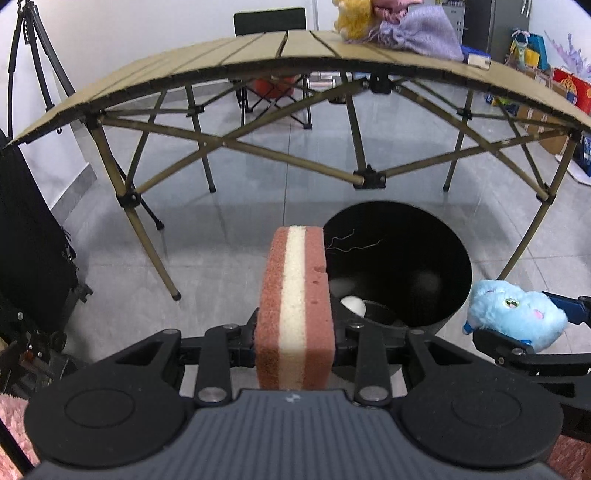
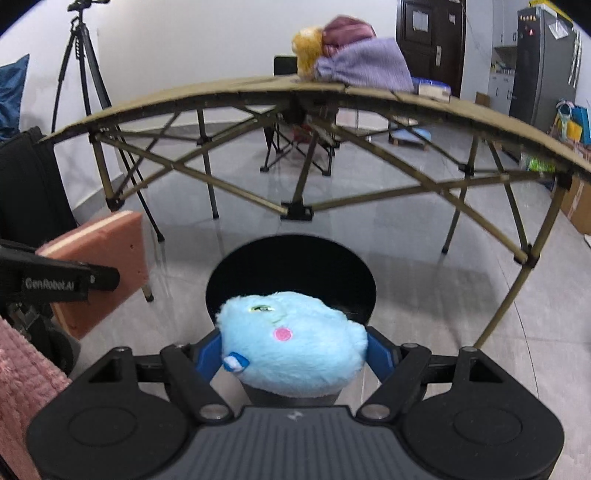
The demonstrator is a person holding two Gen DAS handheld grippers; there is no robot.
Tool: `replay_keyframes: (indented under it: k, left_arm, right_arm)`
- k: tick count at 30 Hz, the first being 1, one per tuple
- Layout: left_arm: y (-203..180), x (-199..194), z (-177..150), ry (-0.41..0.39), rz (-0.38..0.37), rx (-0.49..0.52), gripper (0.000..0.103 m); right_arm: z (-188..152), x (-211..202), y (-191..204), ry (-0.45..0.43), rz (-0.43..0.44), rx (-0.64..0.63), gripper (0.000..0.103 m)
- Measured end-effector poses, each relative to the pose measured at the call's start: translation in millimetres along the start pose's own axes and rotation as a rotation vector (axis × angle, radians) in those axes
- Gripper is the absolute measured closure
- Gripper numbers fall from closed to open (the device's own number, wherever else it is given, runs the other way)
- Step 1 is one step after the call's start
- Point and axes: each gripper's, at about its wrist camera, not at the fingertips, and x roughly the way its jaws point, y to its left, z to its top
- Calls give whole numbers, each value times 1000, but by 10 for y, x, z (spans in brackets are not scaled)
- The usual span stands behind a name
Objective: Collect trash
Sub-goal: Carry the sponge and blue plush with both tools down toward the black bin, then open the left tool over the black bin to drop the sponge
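My left gripper [image 1: 294,334] is shut on a pink sponge with a white middle layer [image 1: 295,306], held upright just left of a black bin [image 1: 399,266] on the floor. A white round object [image 1: 353,305] lies inside the bin. My right gripper [image 2: 293,352] is shut on a light blue plush toy [image 2: 291,343], which hangs over the near rim of the black bin [image 2: 291,273]. The right gripper's blue plush toy [image 1: 511,314] shows at the right in the left wrist view. At the left in the right wrist view is the sponge [image 2: 107,266].
A folding table [image 1: 258,59] stands behind the bin, its legs [image 1: 147,236] close on both sides. A yellow plush [image 1: 352,16] and a purple bag [image 1: 421,33] lie on it. A tripod [image 2: 79,74], a black case [image 1: 29,240] and a folding chair [image 2: 295,147] stand around.
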Motion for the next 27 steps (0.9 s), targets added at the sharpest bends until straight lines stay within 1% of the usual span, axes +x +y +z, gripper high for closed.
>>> replay_keyframes:
  k: [8,10,15,18,23,27]
  left_arm:
    - [-20,184,-4,81,-7,-3,72]
    - [-24,266,9,117,-17,-10,72]
    - [-29,428,41,178,-21,-24,72]
    - [-39,482,95,191,-27,-36,72]
    - [-96,545,229,184,-33,-50,72]
    - [-178,633,355,195,-46,-62,72]
  right_arm:
    - [-103,132,-102,58,-25,33,26]
    - [-113,163,-143,70,-33,47,26]
    - [-143,264,-243,100,-54,82,26]
    - [-136,324,-294,111,-66,96,26]
    - [-105,432,-392,125,-82,121,26]
    - [-95,518,-498,137,-101,153,26]
